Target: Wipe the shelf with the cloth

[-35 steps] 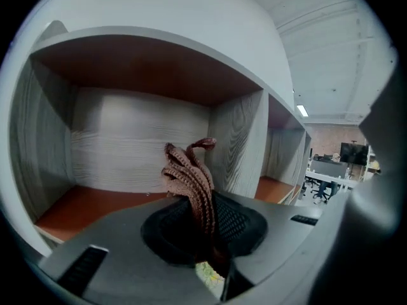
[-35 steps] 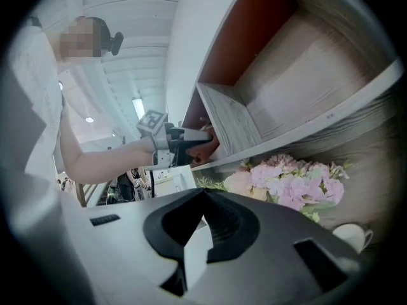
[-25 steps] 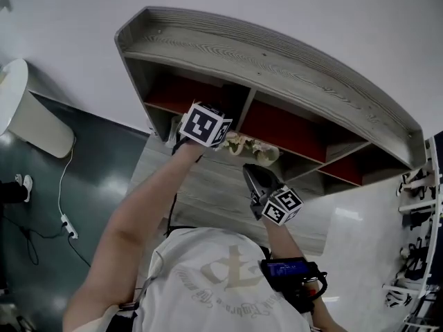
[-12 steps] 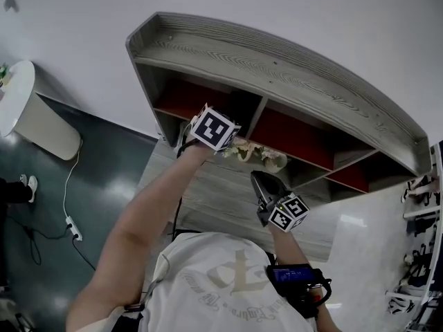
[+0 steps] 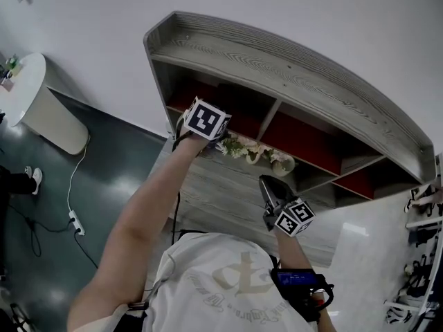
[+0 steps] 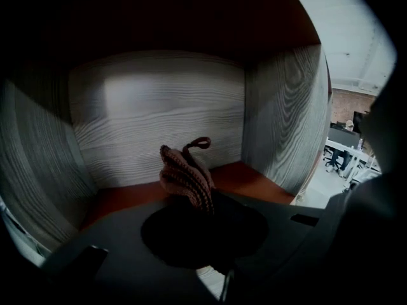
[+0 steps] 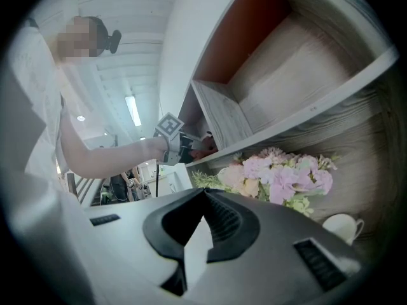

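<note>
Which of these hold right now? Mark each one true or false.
1. The left gripper has a knitted cloth in its jaws. True.
2. That cloth is inside a shelf compartment with a red floor. True.
3. The right gripper is gripping the flowers. False: its jaws are together on nothing, and the flowers lie beyond them, untouched.
4. The white cup stands in the compartment with the cloth. False: it stands beside the flowers, on the level below the compartments.
</note>
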`<state>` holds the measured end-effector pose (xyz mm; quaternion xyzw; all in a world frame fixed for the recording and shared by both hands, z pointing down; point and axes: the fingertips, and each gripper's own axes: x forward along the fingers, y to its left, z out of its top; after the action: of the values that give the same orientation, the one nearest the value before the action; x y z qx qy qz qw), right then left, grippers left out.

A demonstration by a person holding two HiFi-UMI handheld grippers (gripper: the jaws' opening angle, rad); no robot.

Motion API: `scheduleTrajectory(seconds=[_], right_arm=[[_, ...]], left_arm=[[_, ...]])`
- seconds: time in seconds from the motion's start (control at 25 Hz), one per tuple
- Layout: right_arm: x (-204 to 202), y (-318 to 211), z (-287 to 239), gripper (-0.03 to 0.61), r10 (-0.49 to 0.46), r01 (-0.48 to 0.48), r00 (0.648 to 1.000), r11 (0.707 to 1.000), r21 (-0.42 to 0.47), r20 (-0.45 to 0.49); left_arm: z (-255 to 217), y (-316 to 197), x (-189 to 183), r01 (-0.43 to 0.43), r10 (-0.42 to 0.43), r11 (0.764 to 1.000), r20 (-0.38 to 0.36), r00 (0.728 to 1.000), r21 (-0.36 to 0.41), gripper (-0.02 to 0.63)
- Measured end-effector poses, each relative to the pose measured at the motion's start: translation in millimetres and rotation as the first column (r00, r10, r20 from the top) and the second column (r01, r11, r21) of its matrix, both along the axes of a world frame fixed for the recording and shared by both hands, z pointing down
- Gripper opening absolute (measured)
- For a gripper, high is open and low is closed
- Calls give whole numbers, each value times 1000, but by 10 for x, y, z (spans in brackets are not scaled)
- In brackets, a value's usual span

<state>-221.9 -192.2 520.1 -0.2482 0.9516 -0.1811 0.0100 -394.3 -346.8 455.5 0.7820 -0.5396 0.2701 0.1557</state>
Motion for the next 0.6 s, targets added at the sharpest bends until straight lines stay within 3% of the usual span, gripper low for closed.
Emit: scheduleTrajectory(seconds=[0.6], right_arm=[[-62, 20, 14, 5, -12, 12, 1000, 1000, -7, -2]], left_arm=[[-5, -171, -1051, 247, -248, 969, 29, 968, 25, 63]])
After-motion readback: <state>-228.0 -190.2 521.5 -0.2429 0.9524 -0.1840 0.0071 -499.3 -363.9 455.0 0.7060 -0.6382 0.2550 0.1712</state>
